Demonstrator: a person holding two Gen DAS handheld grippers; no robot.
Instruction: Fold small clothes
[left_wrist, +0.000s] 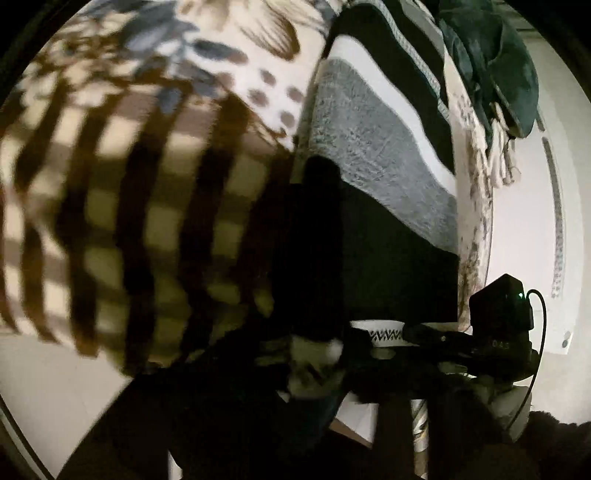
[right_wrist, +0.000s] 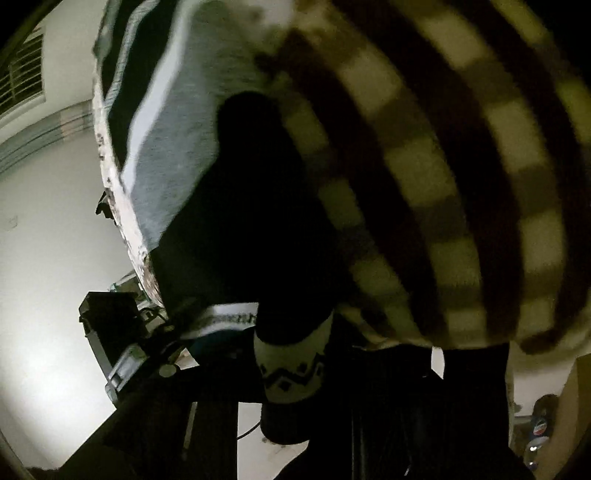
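Dim, blurred frames from both wrist cameras.

Left wrist view: a checked cloth (left_wrist: 122, 221), cream with dark brown bars, filling the left half, lifted close to the lens and smeared by motion. Behind it, a patterned fabric (left_wrist: 221, 55) with grey-blue leaves and brown dots. To the right, a striped blanket (left_wrist: 373, 140) in grey, white and black bands, with a fringed edge. Further right, a dark green garment (left_wrist: 495, 62) bunched beside the fringe. Low in the frame, a dark sock with a white zigzag cuff (left_wrist: 384, 334), next to the right gripper (left_wrist: 491, 328), a black body with a green light and a cable. Left gripper (left_wrist: 325, 373) lost in shadow: cannot tell whether its fingers stand apart or together, nor whether clamped on anything.

Right wrist view: same checked cloth (right_wrist: 443, 166) hanging across the upper right, very near the lens. Striped blanket (right_wrist: 177, 122) at upper left. Sock (right_wrist: 291, 362) at centre, dark foot upward, white zigzag cuff below, apparently pinched at the right gripper (right_wrist: 295, 373); fingers too dark to confirm a grip. Pale wall (right_wrist: 48, 240) on the left.
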